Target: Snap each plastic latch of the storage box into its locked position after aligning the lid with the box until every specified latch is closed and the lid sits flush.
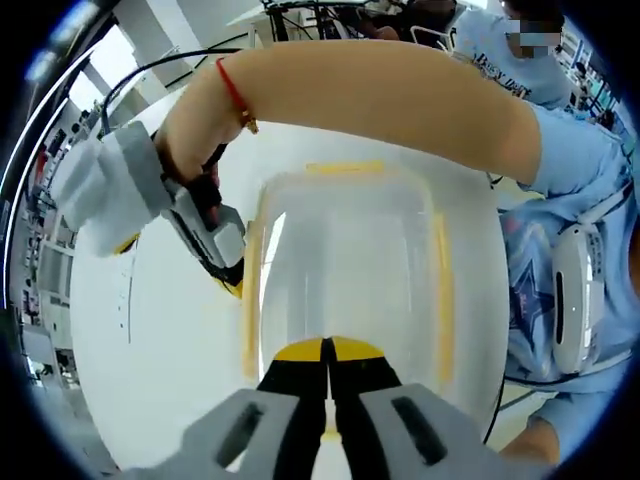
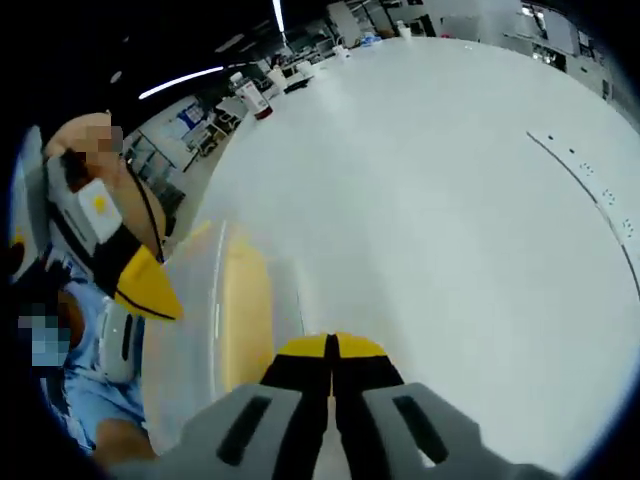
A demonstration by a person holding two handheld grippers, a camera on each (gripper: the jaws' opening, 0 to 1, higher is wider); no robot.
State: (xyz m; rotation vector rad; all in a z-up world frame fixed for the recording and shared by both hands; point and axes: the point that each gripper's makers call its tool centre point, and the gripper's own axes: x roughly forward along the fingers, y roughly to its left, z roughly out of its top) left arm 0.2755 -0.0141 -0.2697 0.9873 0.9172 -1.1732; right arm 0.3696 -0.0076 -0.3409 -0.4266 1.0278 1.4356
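In the left gripper view, the left gripper (image 1: 327,352) has its yellow-tipped jaws pressed together, empty, at the near short edge of the storage box (image 1: 345,270). The clear box with yellow latches (image 1: 252,300) along its rim lies on the white table (image 1: 150,350). Beyond it the person's forearm (image 1: 380,95) crosses, holding the right gripper (image 1: 225,268) at the box's left side. In the right gripper view, the right gripper (image 2: 331,350) also has its jaws closed on nothing, beside a yellow latch (image 2: 245,310); the left gripper (image 2: 145,290) shows further left
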